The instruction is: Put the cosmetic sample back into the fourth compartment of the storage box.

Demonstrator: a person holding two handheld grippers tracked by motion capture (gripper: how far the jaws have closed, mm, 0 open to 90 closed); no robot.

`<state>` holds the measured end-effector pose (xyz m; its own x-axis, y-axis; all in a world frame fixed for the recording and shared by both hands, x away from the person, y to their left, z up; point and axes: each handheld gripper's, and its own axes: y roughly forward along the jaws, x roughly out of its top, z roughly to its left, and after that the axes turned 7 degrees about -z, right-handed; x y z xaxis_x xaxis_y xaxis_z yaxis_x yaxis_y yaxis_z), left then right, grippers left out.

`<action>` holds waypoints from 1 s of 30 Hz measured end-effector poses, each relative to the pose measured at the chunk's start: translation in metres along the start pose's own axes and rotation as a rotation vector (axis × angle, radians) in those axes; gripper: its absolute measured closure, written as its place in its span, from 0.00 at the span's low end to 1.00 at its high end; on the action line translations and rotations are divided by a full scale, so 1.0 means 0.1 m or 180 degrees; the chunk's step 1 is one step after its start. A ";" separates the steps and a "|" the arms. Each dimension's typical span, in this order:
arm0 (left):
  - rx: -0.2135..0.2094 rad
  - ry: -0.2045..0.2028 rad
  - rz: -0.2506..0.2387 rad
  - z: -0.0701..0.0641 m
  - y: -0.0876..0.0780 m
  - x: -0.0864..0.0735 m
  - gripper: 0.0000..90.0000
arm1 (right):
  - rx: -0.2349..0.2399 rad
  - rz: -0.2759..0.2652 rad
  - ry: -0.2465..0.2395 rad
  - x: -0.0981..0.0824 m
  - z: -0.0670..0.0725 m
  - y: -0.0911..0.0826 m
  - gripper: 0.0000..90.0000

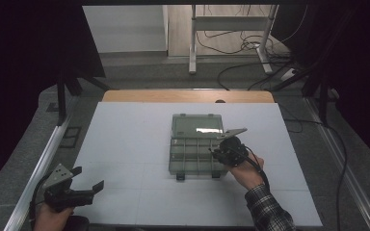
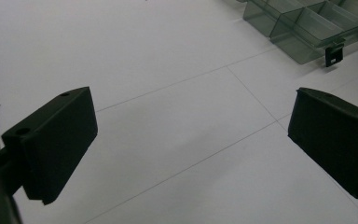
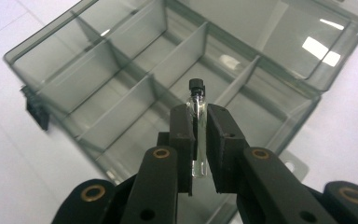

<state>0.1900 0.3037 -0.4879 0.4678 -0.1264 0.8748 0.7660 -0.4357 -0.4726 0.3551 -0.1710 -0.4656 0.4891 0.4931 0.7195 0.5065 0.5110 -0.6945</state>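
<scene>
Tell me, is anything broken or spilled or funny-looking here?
Nothing stands out. The clear compartment box sits flat on the white table with its lid open, its compartments look empty, and the right gripper holds a small glass vial intact above it.

You have a white mat (image 1: 125, 144) covering the wooden tabletop (image 1: 188, 96). Beyond its far edge stands a white metal frame (image 1: 231, 29), with black cables (image 1: 250, 45) on the floor.

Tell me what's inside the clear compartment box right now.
The box has bare compartments wherever they show. The right gripper holds a small vial over it, hiding part of the nearest compartments.
</scene>
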 end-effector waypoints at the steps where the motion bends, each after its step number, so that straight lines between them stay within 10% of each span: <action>1: 0.0000 0.0000 -0.0001 0.00 0.00 0.00 0.02 | -0.0010 0.0000 0.0009 0.00 -0.01 0.00 0.89; 30: 0.0011 0.0003 0.0008 0.00 0.00 0.00 0.02 | -0.0308 0.0004 0.0180 0.06 -0.34 0.25 0.89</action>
<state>0.1903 0.3036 -0.4879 0.4693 -0.1282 0.8737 0.7664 -0.4323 -0.4751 0.3949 -0.1793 -0.4784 0.5277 0.4519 0.7193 0.5706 0.4387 -0.6942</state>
